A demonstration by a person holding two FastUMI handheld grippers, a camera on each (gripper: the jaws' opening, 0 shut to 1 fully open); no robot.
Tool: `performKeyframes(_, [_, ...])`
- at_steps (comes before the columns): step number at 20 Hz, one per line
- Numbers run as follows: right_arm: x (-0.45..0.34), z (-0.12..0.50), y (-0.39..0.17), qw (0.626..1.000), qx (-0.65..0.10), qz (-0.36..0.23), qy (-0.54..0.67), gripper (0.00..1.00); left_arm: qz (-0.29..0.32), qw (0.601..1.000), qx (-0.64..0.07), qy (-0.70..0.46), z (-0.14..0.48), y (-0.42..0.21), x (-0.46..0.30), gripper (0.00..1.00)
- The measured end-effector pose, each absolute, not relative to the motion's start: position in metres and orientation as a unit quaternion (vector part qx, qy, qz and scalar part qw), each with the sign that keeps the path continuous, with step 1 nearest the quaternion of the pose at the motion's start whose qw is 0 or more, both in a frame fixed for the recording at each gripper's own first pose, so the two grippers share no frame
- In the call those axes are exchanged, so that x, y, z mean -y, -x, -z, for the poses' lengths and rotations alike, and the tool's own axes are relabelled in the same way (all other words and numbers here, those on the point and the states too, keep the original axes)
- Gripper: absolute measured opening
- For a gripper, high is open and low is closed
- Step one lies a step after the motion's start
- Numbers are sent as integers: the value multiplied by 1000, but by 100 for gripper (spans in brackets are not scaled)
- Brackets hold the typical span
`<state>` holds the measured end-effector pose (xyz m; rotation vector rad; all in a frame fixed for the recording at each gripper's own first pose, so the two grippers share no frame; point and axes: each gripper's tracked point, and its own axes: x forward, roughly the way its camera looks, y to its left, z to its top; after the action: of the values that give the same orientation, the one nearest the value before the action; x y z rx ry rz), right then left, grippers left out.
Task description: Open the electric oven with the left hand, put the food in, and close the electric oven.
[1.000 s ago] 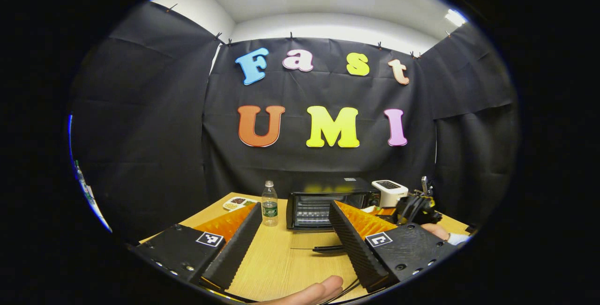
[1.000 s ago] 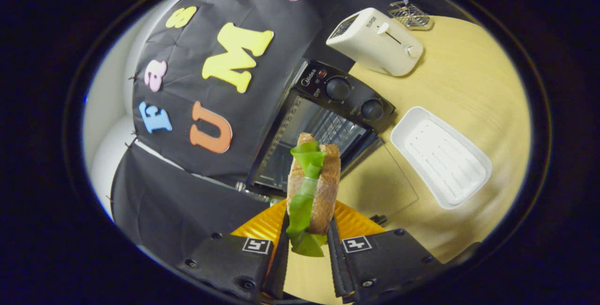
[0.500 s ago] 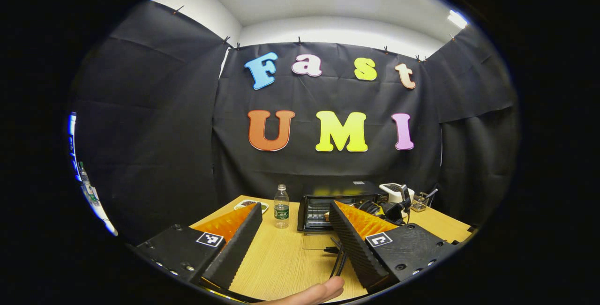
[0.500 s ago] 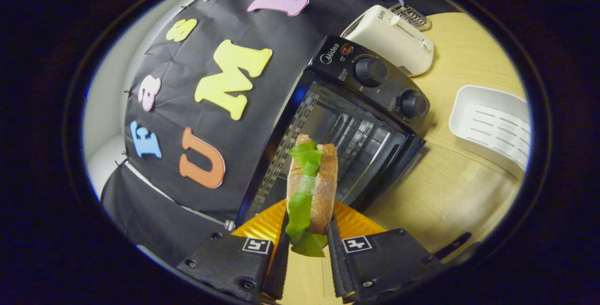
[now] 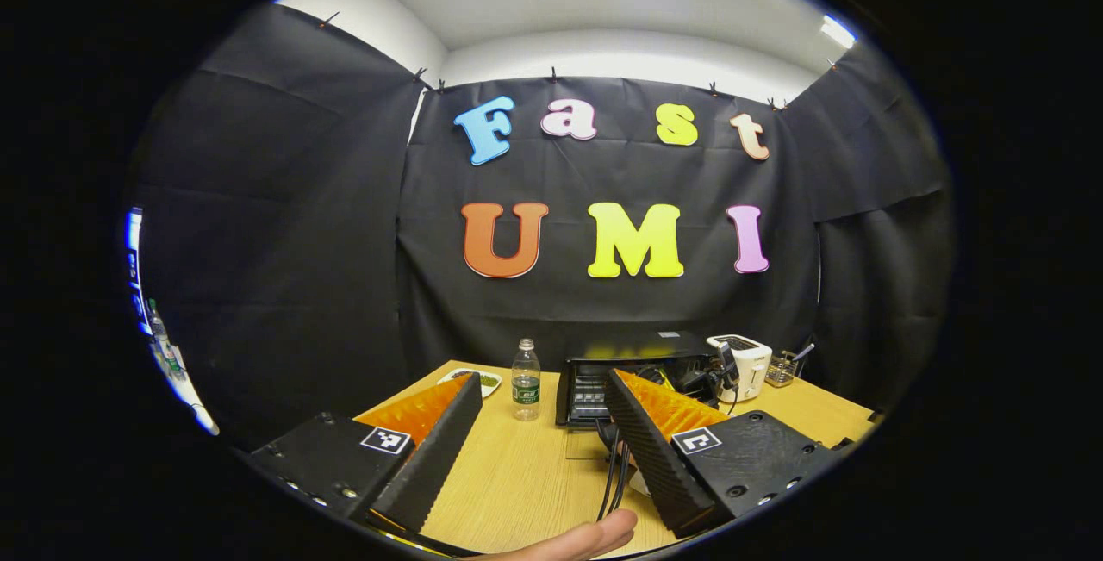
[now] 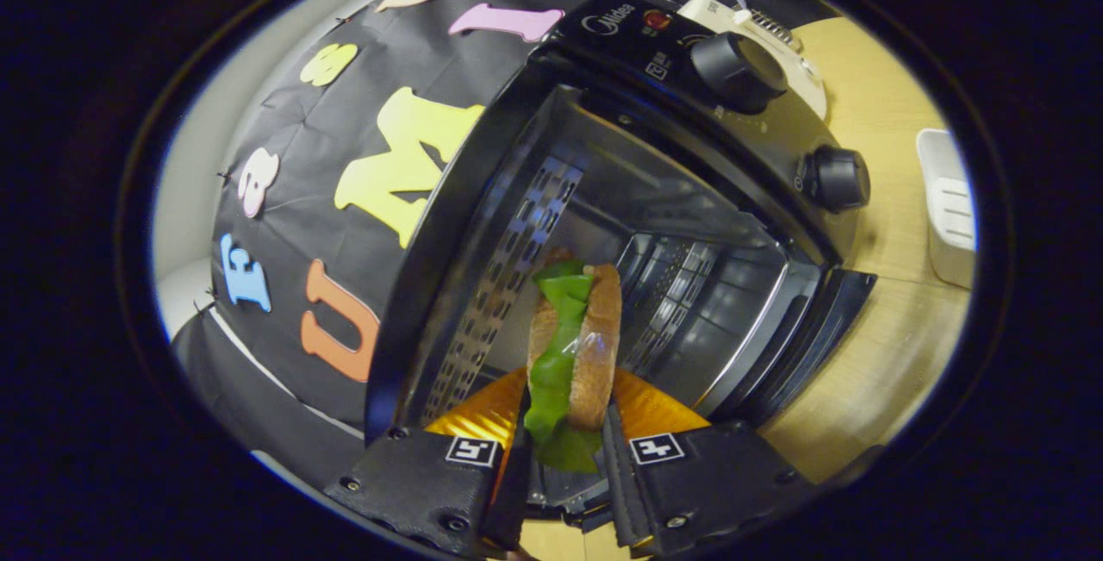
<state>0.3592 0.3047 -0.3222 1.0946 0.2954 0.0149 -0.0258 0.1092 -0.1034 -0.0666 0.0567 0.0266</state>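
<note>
The black electric oven (image 6: 603,35) stands with its door (image 6: 819,337) folded down and its dark cavity (image 6: 689,285) with a wire rack exposed. My right gripper (image 6: 564,410) is shut on a sandwich (image 6: 577,337) of brown bread and green lettuce, held on edge right at the oven's mouth. In the left gripper view the oven (image 5: 595,367) sits far off at the back of the wooden table (image 5: 517,475). My left gripper (image 5: 543,384) is open with nothing between its fingers, low over the table's front. The other gripper (image 5: 689,382) shows before the oven, trailing black cables.
A white toaster (image 5: 743,363) and a small wire basket (image 5: 780,368) stand right of the oven. A water bottle (image 5: 526,378) and a plate of food (image 5: 472,378) are to its left. A white tray (image 6: 948,208) lies on the table. A fingertip (image 5: 577,537) shows at the bottom.
My right gripper has carried the sandwich forward from above the table to the open oven's mouth. The left gripper has drawn back from the oven, still open.
</note>
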Motion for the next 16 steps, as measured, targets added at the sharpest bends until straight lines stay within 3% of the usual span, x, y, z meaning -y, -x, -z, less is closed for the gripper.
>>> performKeyframes(8, [-313, 330, -356, 881, -165, 0, -443, 51, -7, 997, -49, 51, 117, 21, -105, 94])
performKeyframes(12, [-320, 332, -356, 921, -186, -6, -343, 62, -6, 997, -55, 54, 123, 21, -105, 94])
performKeyframes(16, [-344, 337, -351, 944, -230, -48, -232, 76, -8, 997, -60, 56, 125, 20, -106, 94])
